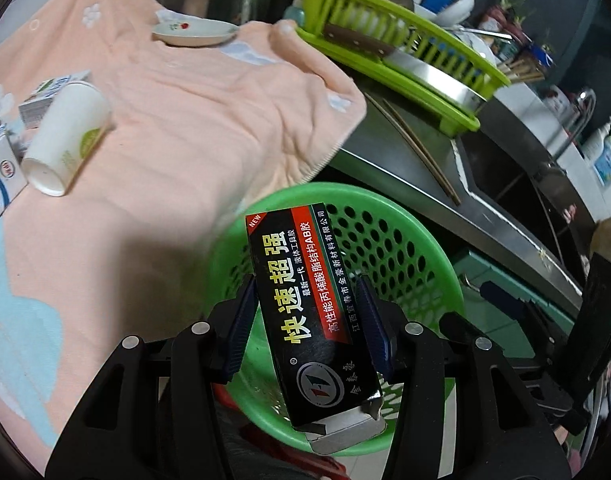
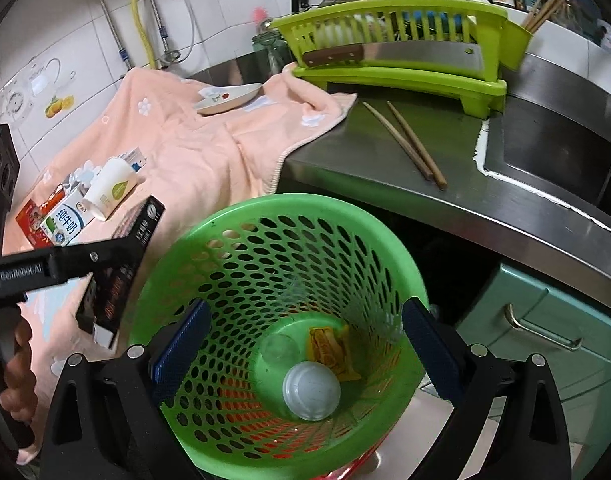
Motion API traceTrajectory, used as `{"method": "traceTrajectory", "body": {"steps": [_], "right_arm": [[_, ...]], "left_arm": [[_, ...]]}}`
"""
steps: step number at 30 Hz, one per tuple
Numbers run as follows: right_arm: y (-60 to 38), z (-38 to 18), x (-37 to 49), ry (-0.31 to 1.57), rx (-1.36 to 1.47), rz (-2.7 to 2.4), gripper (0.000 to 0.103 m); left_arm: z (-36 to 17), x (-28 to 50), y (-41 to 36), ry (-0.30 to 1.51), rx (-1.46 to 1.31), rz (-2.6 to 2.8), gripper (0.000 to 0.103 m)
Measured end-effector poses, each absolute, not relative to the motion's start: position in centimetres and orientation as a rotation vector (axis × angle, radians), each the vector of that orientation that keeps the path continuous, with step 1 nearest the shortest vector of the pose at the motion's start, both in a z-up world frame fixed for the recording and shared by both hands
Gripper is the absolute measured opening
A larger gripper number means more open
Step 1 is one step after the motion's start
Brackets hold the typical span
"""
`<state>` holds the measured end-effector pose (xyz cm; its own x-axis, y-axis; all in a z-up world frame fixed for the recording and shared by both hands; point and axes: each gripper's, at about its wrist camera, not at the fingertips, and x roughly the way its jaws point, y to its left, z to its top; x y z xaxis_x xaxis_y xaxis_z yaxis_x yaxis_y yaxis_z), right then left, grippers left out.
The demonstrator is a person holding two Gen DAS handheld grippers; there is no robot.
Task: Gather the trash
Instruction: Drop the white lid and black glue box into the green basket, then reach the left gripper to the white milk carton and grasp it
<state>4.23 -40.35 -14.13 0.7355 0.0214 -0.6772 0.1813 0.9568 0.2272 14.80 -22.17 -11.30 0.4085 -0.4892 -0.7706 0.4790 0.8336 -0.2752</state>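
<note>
The left gripper (image 1: 305, 320) is clamping a black glue box (image 1: 305, 300) between its two blue pads, jaws drawn in to the box's width, and is holding it tilted over the near rim of the green perforated basket (image 2: 345, 248), which is standing just off the edge of the steel counter (image 2: 385, 152). In the right wrist view the same box (image 2: 117, 280) is hanging to the left of the basket, beside its rim, with a person's hand (image 2: 17, 364) wrapped around the gripper handle. The right gripper (image 2: 305, 348) is standing wide apart with its fingers straddling the basket's near rim; nothing is being pressed between its pads. Down in the basket's bottom are lying a white lid-like round piece (image 2: 311, 390), a clear cup (image 2: 279, 346) and a yellow wrapper (image 2: 329, 350). Beyond the basket, on the peach towel (image 1: 193, 120) (it is draping the counter), a paper cup (image 1: 65, 136) is lying on its side beside milk cartons (image 2: 65, 224). Further back from the basket a small plate (image 1: 193, 32) is sitting on the towel, and chopsticks (image 2: 409, 148) are lying on bare steel before the lime dish rack (image 2: 405, 76).
</note>
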Motion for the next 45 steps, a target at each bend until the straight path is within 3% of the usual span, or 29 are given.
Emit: {"method": "traceTrajectory", "body": {"steps": [7,9,11,27,45], "right_arm": [[-40.6,-13.9,4.0,0.737,0.295,-0.088,0.093],[-40.6,-13.9,4.1,0.736,0.292,-0.088,0.093],[-40.5,-13.9,4.1,0.736,0.293,-0.087,0.093],[-37.1,-13.0,6.1,0.741,0.244,-0.020,0.093],[-31.4,-11.5,10.5,0.752,0.170,0.100,0.093]], "left_arm": [[-11.3,14.2,-23.1,0.975,0.006,-0.636,0.051],[-11.2,14.1,-23.2,0.972,0.009,-0.642,0.062],[-11.0,13.9,-23.2,0.962,0.015,-0.641,0.063],[-9.8,13.9,-18.6,0.900,-0.002,-0.573,0.064],[-6.4,19.4,-6.0,0.769,0.000,-0.294,0.065]]}}
